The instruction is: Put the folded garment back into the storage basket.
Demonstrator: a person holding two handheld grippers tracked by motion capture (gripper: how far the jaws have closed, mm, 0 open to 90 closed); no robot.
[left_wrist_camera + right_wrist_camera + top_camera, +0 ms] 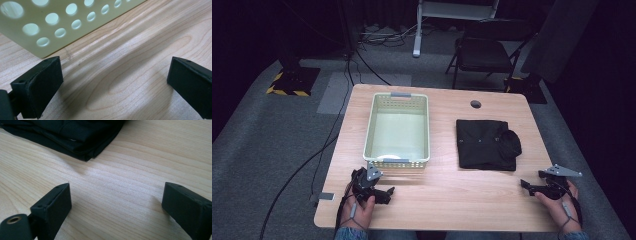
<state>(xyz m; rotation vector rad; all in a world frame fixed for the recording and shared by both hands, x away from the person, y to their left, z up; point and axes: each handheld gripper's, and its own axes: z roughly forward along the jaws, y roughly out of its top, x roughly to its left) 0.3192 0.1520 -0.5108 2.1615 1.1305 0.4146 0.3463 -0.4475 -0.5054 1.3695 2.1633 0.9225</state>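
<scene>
Two hand-held grippers rest low over a light wooden table [437, 200], one at each near corner, with a person's hands and sleeve cuffs entering from the bottom of the high view. At the left, the left gripper [384, 195] sits just in front of the near end of a pale green perforated basket [371, 125], which stands lengthwise on the left half of the tabletop with a grey handle at its far end; a pale, curved shape shows inside at its near end, too indistinct to name. From the left gripper view, the basket's hole-punched wall [50, 32] fills the upper left, and the two black jaws stand wide apart with bare wood grain between them, holding nothing. At the right, the right gripper [528, 186], topped by a grey three-cornered plate, lies near the table's right edge, a little nearer than a folded black garment [484, 145] that lies flat on the right half of the table, well apart from the basket. From the right gripper view, a corner of that garment [75, 135] shows at the upper left, clear of the jaws, which are likewise spread wide over empty wood. Beyond the table, a dark folding chair [484, 50] stands on grey carpet.
</scene>
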